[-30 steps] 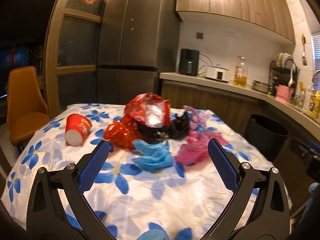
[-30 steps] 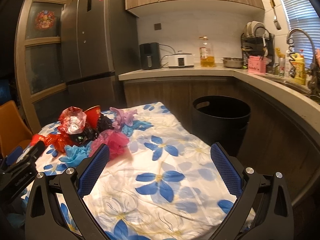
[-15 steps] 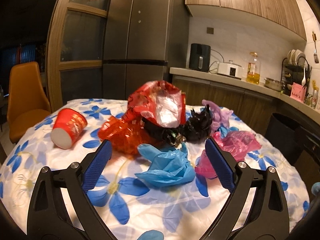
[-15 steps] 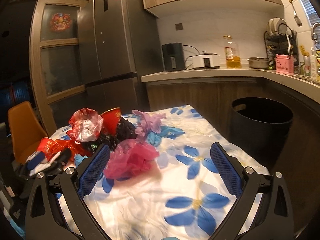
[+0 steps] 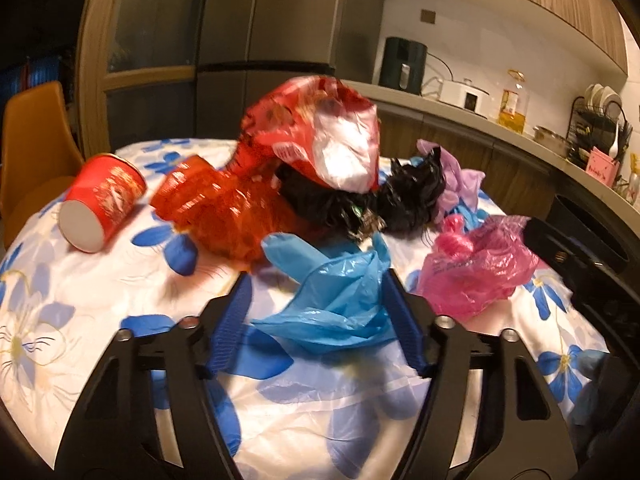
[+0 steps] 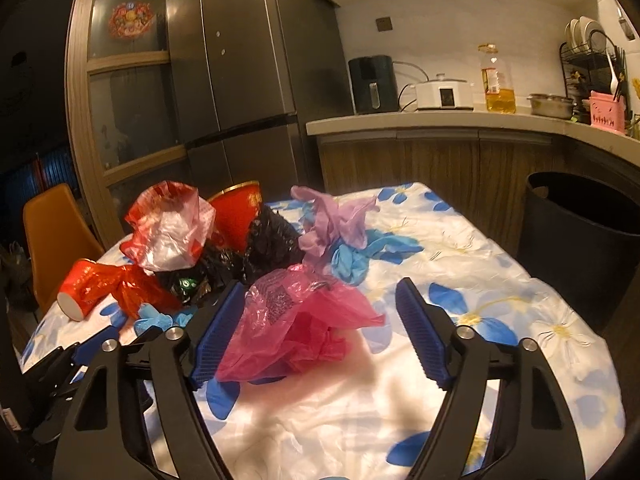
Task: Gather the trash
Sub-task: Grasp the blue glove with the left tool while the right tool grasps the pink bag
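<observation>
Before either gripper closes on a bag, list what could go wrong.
1. The blue bag is thin and limp between the closing fingers of the left gripper; it may slip out or be caught only by a fold.
2. The pink bag sits against one pad of the right gripper, off centre, so the grip may be partial.
3. The bags touch the pile, and the red cup lies on its side and could roll.

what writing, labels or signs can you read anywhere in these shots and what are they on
Nothing reads clearly enough to quote.
Pink bag: a dark printed patch, too crumpled to read.
Red paper cup: a gold pattern, blurred.
Oil bottle: label too small.
Pink holder on the counter: dark marks, unreadable.
Red ornament on the glass door: a decoration, no legible characters.
</observation>
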`<state>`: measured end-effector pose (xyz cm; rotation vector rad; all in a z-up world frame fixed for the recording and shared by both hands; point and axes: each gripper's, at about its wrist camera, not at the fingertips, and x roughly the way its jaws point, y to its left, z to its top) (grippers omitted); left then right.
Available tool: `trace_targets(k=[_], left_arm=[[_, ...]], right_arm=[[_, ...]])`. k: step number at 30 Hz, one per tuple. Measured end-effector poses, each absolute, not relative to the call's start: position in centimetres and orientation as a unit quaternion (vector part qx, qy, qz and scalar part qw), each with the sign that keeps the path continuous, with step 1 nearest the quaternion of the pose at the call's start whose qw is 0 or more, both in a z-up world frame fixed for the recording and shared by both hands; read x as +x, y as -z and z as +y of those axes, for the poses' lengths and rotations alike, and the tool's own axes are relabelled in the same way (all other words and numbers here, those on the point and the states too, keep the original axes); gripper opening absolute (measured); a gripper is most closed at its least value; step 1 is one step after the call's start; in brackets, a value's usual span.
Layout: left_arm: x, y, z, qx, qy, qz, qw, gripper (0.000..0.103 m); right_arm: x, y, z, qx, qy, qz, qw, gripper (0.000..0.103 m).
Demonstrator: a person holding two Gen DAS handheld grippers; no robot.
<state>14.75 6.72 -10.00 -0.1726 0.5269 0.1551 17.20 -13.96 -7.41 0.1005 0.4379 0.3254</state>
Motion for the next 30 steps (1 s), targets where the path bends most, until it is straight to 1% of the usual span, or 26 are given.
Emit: trace_targets(k=[2, 3, 5, 6, 8, 9, 11, 12, 13, 14, 19, 22, 30], left_arm=[[15.1, 10.4, 6.9, -0.092, -0.071, 0.271, 0.956, 0.049], [15.3, 10.5, 7.0, -0.095, -0.068, 0.277, 0.954, 0.045], [15.6, 10.8, 7.1, -0.101, -0.060, 0.288, 0.950, 0.033], [15.7, 11.0, 7.1, -0.101, -0.058, 0.293, 0.949, 0.030], [15.8, 11.2, 7.1, -0.102, -0.055, 0.299, 0.947, 0.019], [15.8, 11.2, 7.0, -0.102, -0.052, 0.301, 0.947, 0.017], [15.8, 11.2, 6.9, -0.102, -0.047, 0.301, 0.947, 0.008], [15.7, 11.2, 6.8, -0.102, -0.044, 0.300, 0.948, 0.007], [15.6, 11.1, 6.8, -0.101, -0.043, 0.297, 0.949, 0.004], [15.4, 11.0, 6.7, -0.101, -0.042, 0.295, 0.949, 0.003], [14.6, 10.1, 6.7, -0.102, -0.047, 0.278, 0.954, 0.002], [13.7, 9.4, 6.6, -0.101, -0.051, 0.268, 0.957, 0.002], [10.8, 5.7, 5.7, -0.101, -0.046, 0.223, 0.969, 0.001]], right_arm=[[17.7, 7.9, -13.7, 0.051, -0.164, 0.226, 0.959, 0.070], [17.9, 8.2, -13.5, 0.050, -0.165, 0.229, 0.958, 0.069], [18.2, 8.6, -13.1, 0.045, -0.172, 0.235, 0.956, 0.064], [18.2, 8.7, -13.0, 0.045, -0.176, 0.236, 0.955, 0.062], [18.3, 8.9, -12.8, 0.044, -0.184, 0.238, 0.952, 0.053], [18.3, 8.9, -12.7, 0.043, -0.187, 0.240, 0.952, 0.051], [18.4, 9.0, -12.5, 0.042, -0.196, 0.241, 0.950, 0.038], [18.3, 9.0, -12.4, 0.039, -0.201, 0.242, 0.948, 0.035], [18.3, 9.1, -12.4, 0.037, -0.204, 0.243, 0.948, 0.029], [18.2, 9.1, -12.3, 0.035, -0.208, 0.245, 0.946, 0.024], [17.4, 8.7, -12.5, 0.033, -0.217, 0.242, 0.945, 0.009], [16.5, 7.9, -13.4, 0.036, -0.217, 0.234, 0.947, 0.007], [14.3, 5.6, -16.4, 0.050, -0.210, 0.212, 0.953, 0.005]])
